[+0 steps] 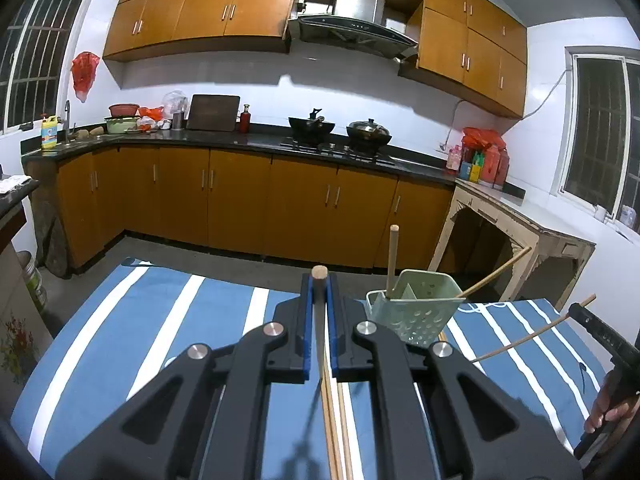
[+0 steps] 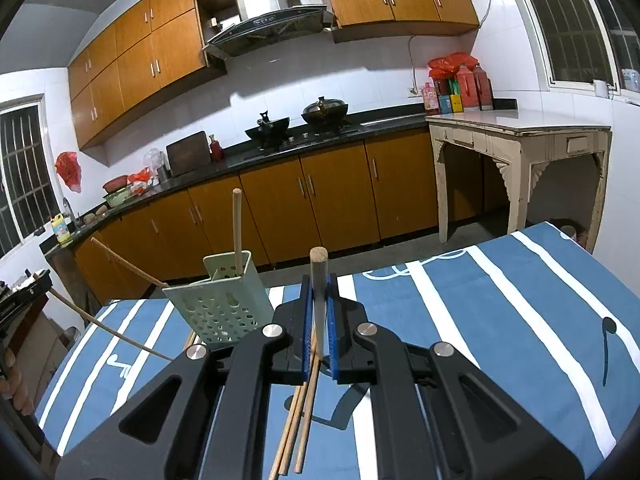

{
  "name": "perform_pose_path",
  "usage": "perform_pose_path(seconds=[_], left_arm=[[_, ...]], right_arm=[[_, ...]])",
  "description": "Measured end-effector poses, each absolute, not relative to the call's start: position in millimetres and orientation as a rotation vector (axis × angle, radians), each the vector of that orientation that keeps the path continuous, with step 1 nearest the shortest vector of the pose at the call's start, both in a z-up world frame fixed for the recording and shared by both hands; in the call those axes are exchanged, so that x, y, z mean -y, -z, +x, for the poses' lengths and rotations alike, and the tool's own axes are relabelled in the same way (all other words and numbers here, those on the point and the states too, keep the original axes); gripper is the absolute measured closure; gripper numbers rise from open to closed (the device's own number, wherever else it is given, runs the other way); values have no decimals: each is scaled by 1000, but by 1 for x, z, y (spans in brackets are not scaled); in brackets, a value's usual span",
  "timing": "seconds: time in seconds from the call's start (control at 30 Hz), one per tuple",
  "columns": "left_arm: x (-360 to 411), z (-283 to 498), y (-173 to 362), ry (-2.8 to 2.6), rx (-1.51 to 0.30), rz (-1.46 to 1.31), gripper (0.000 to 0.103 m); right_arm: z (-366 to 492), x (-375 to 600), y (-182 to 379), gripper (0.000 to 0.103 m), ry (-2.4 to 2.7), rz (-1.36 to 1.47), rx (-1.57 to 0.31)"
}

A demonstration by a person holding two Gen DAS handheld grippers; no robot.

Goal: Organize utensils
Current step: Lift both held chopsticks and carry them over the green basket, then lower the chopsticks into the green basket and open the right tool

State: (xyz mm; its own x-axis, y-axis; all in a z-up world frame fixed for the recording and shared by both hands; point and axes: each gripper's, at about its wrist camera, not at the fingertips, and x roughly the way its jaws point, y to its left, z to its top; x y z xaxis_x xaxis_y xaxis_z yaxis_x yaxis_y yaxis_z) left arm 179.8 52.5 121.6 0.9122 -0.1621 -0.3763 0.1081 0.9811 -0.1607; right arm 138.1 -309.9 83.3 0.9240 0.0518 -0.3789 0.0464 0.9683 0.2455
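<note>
Bright overhead indoor light, dark windows, sharp focus, strong fisheye bending, black vignetted corners.

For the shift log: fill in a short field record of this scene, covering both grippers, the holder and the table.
left gripper: shut on a chopstick
right gripper: shut on a chopstick
holder: pale green, perforated, upright on the table, two chopsticks in it
loose chopsticks: several lying on the cloth below the grippers
table: covered with a blue cloth with white stripes

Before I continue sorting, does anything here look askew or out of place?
Yes. In the green holder one chopstick stands upright, but another leans far out over its rim. Several chopsticks lie loose on the striped cloth.
</note>
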Motion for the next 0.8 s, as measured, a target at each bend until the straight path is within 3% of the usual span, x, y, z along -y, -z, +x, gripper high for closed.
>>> perform_pose_path(seconds=[0.3, 0.8], left_arm=[[-51, 186, -122, 130, -389, -143, 96], [-50, 160, -167, 205, -338, -142, 96]], right_arm=[[141, 308, -93, 95, -8, 246, -352], [123, 306, -133, 95, -93, 286, -240]])
